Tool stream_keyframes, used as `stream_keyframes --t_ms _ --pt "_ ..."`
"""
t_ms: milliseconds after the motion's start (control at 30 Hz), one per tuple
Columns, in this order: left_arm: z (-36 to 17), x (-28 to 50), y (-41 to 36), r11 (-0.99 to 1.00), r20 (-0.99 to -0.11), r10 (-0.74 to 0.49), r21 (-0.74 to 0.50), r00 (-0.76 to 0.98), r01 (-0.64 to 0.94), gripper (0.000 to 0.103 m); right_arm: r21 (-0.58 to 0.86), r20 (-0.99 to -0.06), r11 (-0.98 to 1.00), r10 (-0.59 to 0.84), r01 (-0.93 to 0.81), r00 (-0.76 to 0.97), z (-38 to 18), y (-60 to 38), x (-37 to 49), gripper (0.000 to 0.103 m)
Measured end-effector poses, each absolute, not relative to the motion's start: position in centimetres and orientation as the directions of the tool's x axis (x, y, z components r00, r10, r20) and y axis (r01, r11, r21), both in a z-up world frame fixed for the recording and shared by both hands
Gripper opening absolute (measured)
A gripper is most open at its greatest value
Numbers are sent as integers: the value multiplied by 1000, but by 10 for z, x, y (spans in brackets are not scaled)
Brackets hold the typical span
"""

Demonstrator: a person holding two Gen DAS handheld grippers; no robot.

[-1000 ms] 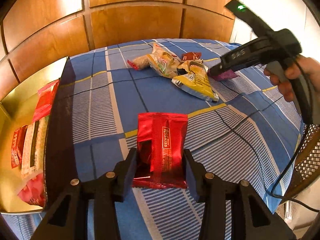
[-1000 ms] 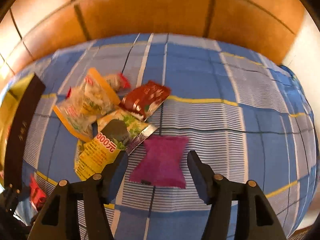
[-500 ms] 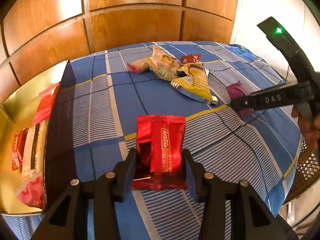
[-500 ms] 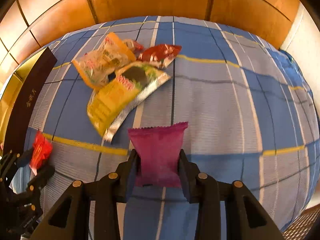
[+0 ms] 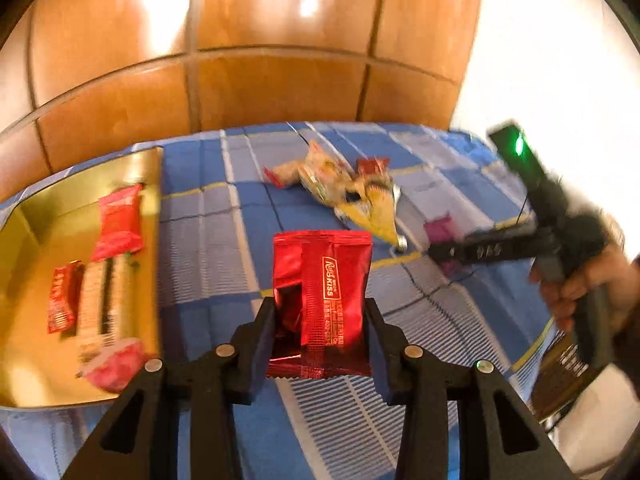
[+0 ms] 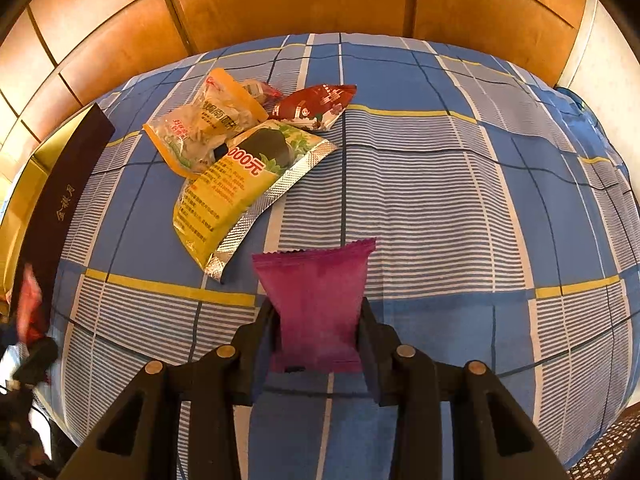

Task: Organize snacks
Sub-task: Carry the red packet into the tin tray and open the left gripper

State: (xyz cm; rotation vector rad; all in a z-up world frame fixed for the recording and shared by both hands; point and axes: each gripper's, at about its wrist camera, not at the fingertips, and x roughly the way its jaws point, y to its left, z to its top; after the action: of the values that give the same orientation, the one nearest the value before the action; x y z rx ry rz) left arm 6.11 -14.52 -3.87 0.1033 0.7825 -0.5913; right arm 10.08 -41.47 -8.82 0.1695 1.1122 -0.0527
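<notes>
Both hands are mid-pickup, each with one snack gripped and ready to carry to the box. The left gripper (image 5: pixel 320 320) has its jaws drawn in to a narrow gap — they have just been closing — and pinched on the lower half of a red packet (image 5: pixel 322 304), which stands upright between the pads with its top edge rising ahead of the tips. Off to the left of these jaws sits the gold box (image 5: pixel 24 264), open, with several red and pale wrappers already laid inside it. The right gripper (image 6: pixel 318 328) has likewise closed its jaws to a narrow gap within this moment and now clamps a purple packet (image 6: pixel 316 292) by its lower sides, the crimped top sticking out forward of the tips. Ahead and to the left of the right jaws lies the rest of the pile on the checked blue cloth (image 6: pixel 440 200): a yellow pouch (image 6: pixel 236 192), a clear bag with orange edges (image 6: pixel 204 124) and a dark red packet (image 6: pixel 316 106), all touching or overlapping. The next move, I judge, is to swing the red packet leftward over the box wall and let go once it is above the floor inside — then the purple one follows. The foil is thin and slippery, so a firm grip matters during the carry.
</notes>
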Motion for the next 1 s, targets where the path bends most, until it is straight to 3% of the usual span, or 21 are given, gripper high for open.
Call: stream_keyframes --t_ms 333,633,1000 --pt "3 80 -44 938 -636 -345 -207 690 278 42 77 -903 988 14 130 430 -89 -411 103 39" --pt "-15 101 59 956 -709 -205 -293 674 -18 42 55 -874 992 -8 115 485 -89 -405 90 39" --pt "-40 130 32 970 -769 -193 -243 609 1 44 56 -860 992 -9 113 509 -89 -405 84 39"
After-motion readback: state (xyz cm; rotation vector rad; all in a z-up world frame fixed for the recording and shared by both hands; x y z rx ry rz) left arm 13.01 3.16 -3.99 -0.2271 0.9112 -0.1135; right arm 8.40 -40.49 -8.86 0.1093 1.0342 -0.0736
